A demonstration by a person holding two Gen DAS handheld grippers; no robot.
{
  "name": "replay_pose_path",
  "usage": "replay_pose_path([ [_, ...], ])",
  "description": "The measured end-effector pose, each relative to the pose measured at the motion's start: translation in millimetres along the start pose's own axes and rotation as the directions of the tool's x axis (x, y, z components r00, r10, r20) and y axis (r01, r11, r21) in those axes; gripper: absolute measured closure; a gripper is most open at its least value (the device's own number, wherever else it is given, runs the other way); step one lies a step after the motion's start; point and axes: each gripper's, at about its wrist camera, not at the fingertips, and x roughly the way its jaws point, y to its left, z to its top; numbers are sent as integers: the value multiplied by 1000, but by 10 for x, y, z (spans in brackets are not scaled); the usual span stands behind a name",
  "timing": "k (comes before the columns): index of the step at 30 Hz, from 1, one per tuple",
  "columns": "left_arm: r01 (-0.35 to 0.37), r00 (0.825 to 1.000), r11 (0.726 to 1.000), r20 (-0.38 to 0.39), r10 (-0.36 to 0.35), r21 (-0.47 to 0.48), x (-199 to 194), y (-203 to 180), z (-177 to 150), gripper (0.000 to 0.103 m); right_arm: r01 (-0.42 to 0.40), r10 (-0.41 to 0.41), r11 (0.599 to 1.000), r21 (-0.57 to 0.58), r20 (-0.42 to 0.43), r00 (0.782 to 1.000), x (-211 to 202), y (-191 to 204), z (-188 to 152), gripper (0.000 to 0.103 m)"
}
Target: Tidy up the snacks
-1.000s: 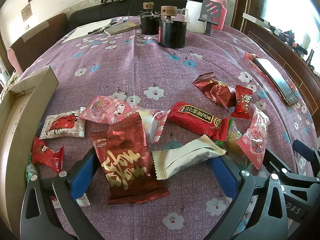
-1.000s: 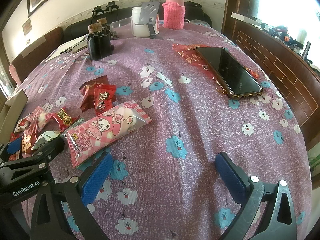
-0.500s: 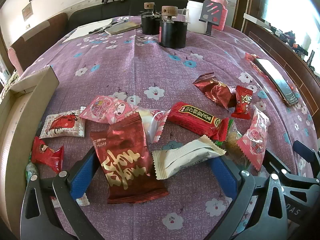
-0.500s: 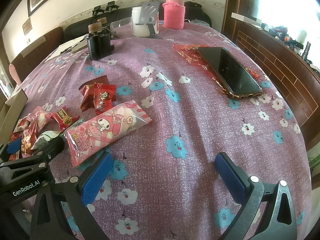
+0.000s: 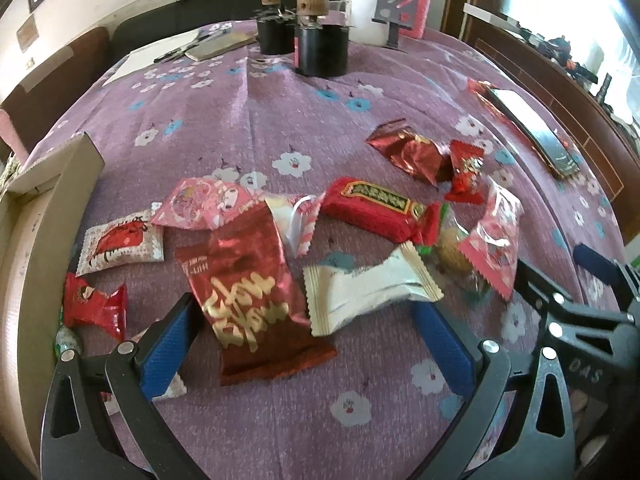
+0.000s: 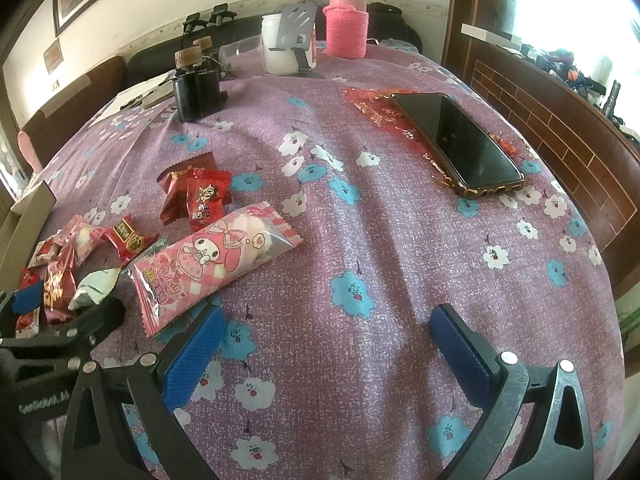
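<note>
Our left gripper (image 5: 304, 344) hovers with jaws spread wide over the purple floral tablecloth (image 5: 280, 120), gripping nothing — between its blue pads (image 5: 170, 350) lie the lower end of a dark red foil packet (image 5: 250, 296) with gold lettering and, just beside it, a white wrapper (image 5: 368, 286). Our right gripper (image 6: 324, 354) is likewise wide open and empty, bare cloth between its fingers; a pink cartoon-rabbit snack bag (image 6: 212, 264) lies just ahead of its left pad. Beyond the left jaws we see the rest of the snacks scattered: a red bar (image 5: 374, 208) with a green label, a pink bag (image 5: 204, 204) overlapped by the foil packet, a white sachet (image 5: 120, 246) with a red drawing and a small red candy (image 5: 96, 306) near the cardboard box (image 5: 52, 200) at the left edge. Farther right, a phone (image 6: 456, 140) rests on a red wrapper — well apart from the pile. Black jars (image 5: 320, 50) stand at the far end.
</note>
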Motion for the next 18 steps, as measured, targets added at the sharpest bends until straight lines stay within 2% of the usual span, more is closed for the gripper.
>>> replay_pose_path([
  [5, 36, 999, 998, -29, -35, 45, -106, -41, -125, 0, -15, 14, 1000, -17, -34, 999, 2, -24, 37, 0],
  [8, 135, 990, 990, -38, -133, 49, -230, -9, -206, 0, -17, 16, 1000, -25, -53, 998, 14, -22, 56, 0],
  [11, 215, 976, 976, 34, -216, 24, -498, 74, -312, 0, -17, 16, 1000, -26, -52, 999, 22, -16, 54, 0],
  [14, 301, 946, 954, 122, -299, 3, -787, 180, -426, 0, -17, 16, 1000, -25, -53, 998, 22, -22, 58, 0],
  [15, 317, 939, 948, 137, -315, 4, -865, 202, -458, 0, -16, 15, 1000, -24, -52, 999, 23, -20, 57, 0],
  [18, 317, 934, 948, 171, -314, 12, -1025, 248, -544, 0, -13, 12, 1000, -19, -50, 999, 24, -22, 53, 0],
])
